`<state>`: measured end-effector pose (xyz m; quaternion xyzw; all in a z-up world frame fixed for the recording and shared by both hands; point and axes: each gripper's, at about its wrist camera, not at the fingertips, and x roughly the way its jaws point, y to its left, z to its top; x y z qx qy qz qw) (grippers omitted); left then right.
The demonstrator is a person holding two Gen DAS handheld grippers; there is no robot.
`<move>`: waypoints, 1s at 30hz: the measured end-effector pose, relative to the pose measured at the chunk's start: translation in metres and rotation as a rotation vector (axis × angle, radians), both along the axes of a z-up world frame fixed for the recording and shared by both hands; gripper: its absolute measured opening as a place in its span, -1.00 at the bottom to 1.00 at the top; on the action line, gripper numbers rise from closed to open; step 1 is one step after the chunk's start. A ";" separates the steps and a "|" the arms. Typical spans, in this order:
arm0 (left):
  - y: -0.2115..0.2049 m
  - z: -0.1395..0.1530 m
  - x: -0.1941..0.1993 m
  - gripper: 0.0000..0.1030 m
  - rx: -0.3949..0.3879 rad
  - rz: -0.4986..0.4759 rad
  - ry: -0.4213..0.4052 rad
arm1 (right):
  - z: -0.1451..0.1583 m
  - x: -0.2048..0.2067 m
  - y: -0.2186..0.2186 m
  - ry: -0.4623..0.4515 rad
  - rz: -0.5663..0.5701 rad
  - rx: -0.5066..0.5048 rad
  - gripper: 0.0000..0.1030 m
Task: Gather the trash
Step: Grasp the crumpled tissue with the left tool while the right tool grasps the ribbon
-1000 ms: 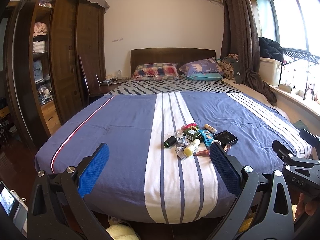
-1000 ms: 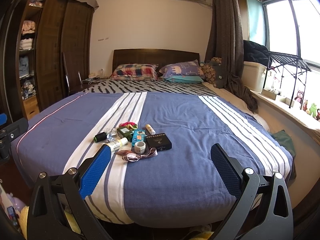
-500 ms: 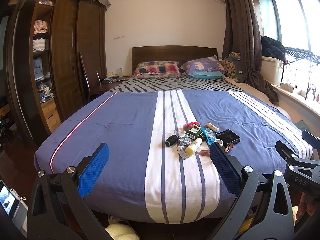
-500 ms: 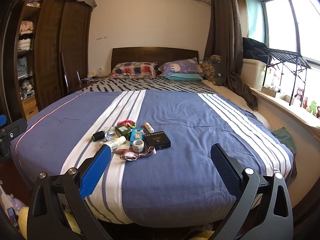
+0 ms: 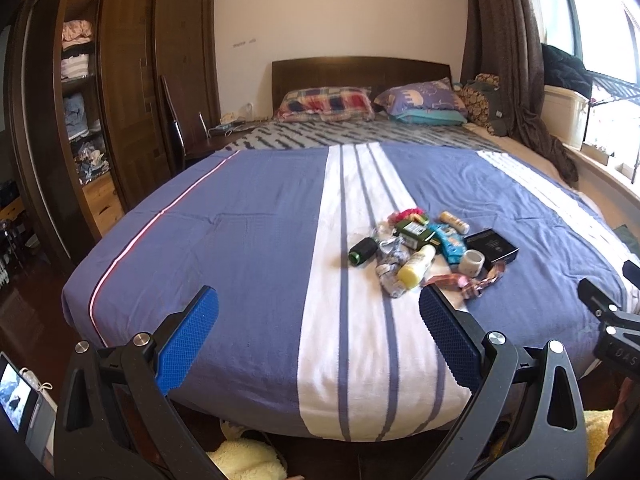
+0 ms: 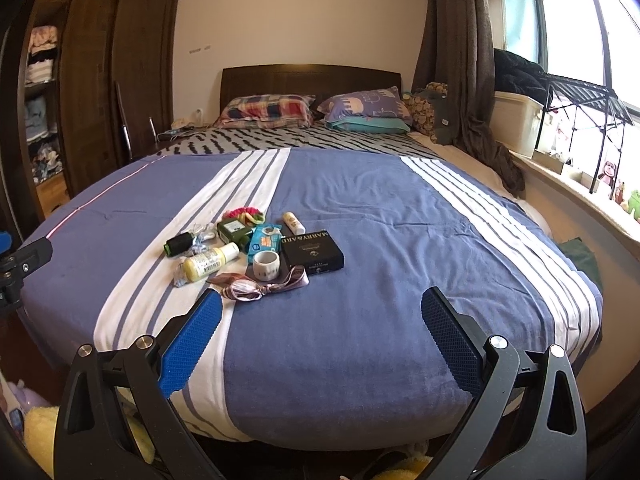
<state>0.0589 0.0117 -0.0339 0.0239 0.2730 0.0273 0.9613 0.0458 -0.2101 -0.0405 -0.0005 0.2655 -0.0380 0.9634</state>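
A pile of small items lies on the blue and white striped bedspread (image 5: pixel 248 240): a yellow bottle (image 5: pixel 416 266) (image 6: pixel 210 262), a black box (image 5: pixel 494 245) (image 6: pixel 314 253), a tape roll (image 6: pixel 266 265), a pink ribbon (image 6: pixel 260 286), a dark spool (image 5: pixel 362 251), a teal packet (image 6: pixel 264 242) and a green box (image 6: pixel 234 230). My left gripper (image 5: pixel 318 316) is open and empty at the foot of the bed, short of the pile. My right gripper (image 6: pixel 322 316) is open and empty, with the pile ahead to its left.
A dark wardrobe (image 5: pixel 120 92) with open shelves stands at the left. Pillows (image 5: pixel 326 104) lie at the headboard. A curtain (image 6: pixel 460 60), a white bin (image 6: pixel 520 120) and a rack (image 6: pixel 580 96) line the window side. Yellow fluffy slippers (image 5: pixel 244 460) lie on the floor under the bed's edge.
Both grippers have moved a little closer to the bed and tilted down, so the pile sits lower and larger in view. Both stay open.
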 end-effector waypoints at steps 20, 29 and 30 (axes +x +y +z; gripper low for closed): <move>0.017 -0.074 0.080 0.84 -0.022 -0.052 0.185 | -0.074 0.087 0.039 0.171 0.251 0.141 -0.08; 0.000 -0.081 0.099 0.85 -0.052 -0.156 0.198 | -0.086 0.112 0.054 0.205 0.291 0.117 -0.89; -0.005 -0.084 0.103 0.85 -0.054 -0.167 0.203 | -0.086 0.112 0.054 0.198 0.287 0.105 -0.96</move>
